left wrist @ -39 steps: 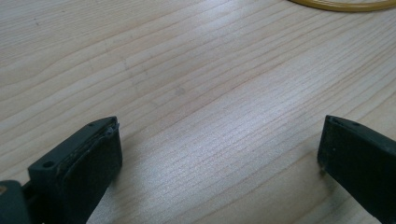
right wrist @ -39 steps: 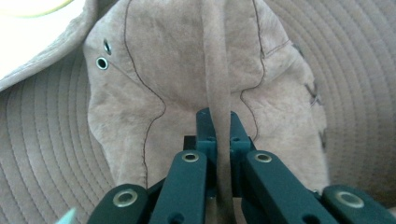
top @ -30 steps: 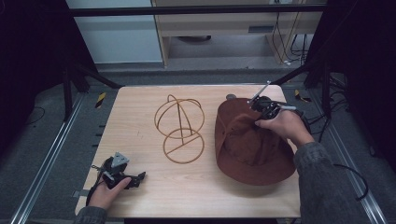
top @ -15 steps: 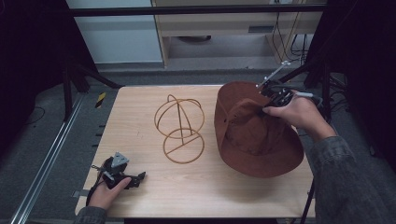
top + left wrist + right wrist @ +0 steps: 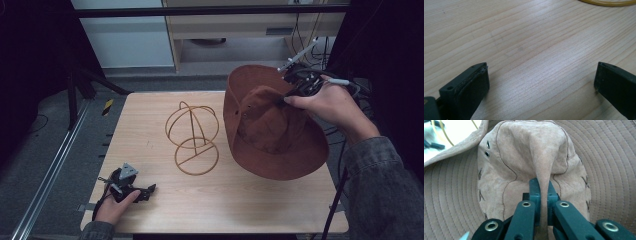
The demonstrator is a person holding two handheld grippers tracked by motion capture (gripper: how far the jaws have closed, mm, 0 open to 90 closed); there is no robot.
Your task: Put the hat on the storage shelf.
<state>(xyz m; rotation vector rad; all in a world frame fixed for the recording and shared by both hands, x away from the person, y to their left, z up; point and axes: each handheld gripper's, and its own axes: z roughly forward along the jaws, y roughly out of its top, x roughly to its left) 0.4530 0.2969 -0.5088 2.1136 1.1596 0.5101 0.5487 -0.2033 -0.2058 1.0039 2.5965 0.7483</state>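
Observation:
A brown wide-brimmed hat (image 5: 270, 135) hangs tilted above the right side of the wooden table (image 5: 150, 130), lifted off it. My right gripper (image 5: 290, 97) is shut on a fold of the hat's crown (image 5: 541, 177); the pinched fabric runs up between its jaws in the right gripper view. A yellow wire hat stand (image 5: 192, 137) sits at the table's middle, left of the hat. Near the front left corner my left gripper (image 5: 147, 190) rests low on the table, open, with bare wood between its fingers (image 5: 471, 85).
A curve of the stand's yellow base ring (image 5: 609, 2) shows at the top of the left gripper view. A cable (image 5: 337, 200) trails down past the table's right edge. A metal rail (image 5: 55, 170) runs along the floor at the left.
My right gripper has raised the hat off the table and carried it back and up, tipping the brim toward the camera. The left gripper has stayed put.

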